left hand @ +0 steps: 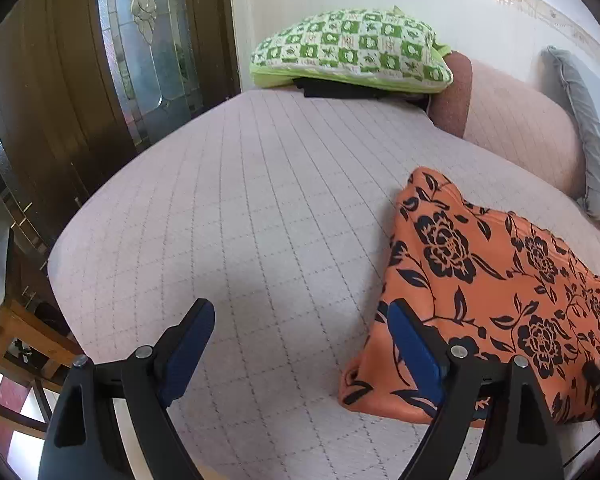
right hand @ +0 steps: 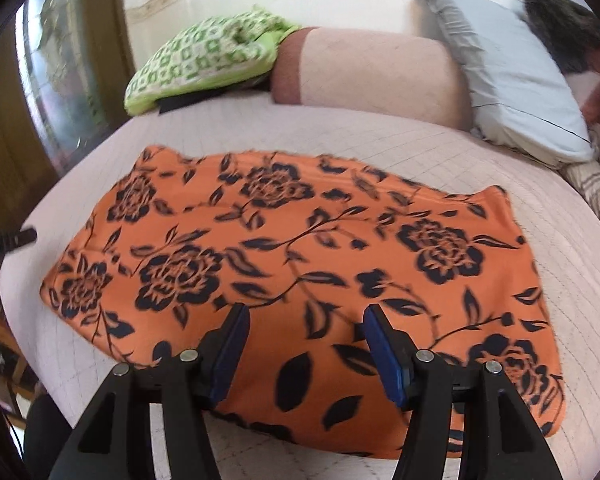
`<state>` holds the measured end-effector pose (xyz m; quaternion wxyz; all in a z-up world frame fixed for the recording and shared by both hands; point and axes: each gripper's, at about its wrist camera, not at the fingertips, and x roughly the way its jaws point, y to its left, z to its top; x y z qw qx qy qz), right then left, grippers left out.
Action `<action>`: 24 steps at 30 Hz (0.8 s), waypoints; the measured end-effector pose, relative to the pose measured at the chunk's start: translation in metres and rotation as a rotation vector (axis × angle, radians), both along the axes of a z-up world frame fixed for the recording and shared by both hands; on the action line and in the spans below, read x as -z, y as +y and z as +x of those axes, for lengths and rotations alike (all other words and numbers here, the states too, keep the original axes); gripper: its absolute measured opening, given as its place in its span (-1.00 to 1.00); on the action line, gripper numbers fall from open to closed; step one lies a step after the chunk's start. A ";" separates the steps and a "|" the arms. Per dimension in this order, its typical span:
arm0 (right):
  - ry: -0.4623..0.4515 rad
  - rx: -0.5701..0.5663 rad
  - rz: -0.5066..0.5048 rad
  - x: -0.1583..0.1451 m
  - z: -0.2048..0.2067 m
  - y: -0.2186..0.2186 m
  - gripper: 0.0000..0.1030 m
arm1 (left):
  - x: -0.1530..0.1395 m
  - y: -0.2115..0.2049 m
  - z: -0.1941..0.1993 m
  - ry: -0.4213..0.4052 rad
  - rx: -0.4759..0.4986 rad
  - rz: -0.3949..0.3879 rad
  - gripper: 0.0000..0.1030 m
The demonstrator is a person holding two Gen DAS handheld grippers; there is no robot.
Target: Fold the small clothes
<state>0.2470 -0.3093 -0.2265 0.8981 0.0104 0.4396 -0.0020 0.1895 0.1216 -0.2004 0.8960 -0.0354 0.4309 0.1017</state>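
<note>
The orange flowered garment (right hand: 300,264) lies flat on the bed (left hand: 228,208), looks light, soft and limp, best pinched at a corner or hem, while the left gripper (left hand: 300,344) and right gripper (right hand: 306,344) hover with released, empty jaws.

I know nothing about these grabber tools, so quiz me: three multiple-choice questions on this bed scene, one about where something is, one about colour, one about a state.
1. Where does the green checked pillow lie?
A. at the far end of the bed, by the wall
B. on the orange cloth
C. on the floor

2. What colour is the flower print on the orange cloth?
A. white
B. dark, near black
C. green

3. What is between the left gripper's fingers?
A. a fold of cloth
B. a pillow
C. nothing; they stand apart over the bedcover

Answers: 1 A, it rests against the white wall. 2 B, dark roses and leaves cover the cloth. 3 C, only bare bedcover shows in the gap.
</note>
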 end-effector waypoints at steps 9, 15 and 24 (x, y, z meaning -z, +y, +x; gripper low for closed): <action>0.078 0.001 -0.022 0.016 0.006 0.006 0.21 | -0.010 0.006 -0.005 -0.037 -0.013 0.019 0.72; 0.084 0.003 -0.026 0.016 0.006 0.006 0.21 | -0.013 0.010 -0.006 -0.047 -0.018 0.019 0.72; 0.092 0.006 -0.042 0.016 0.008 0.009 0.21 | -0.012 0.017 -0.005 -0.048 -0.025 0.007 0.72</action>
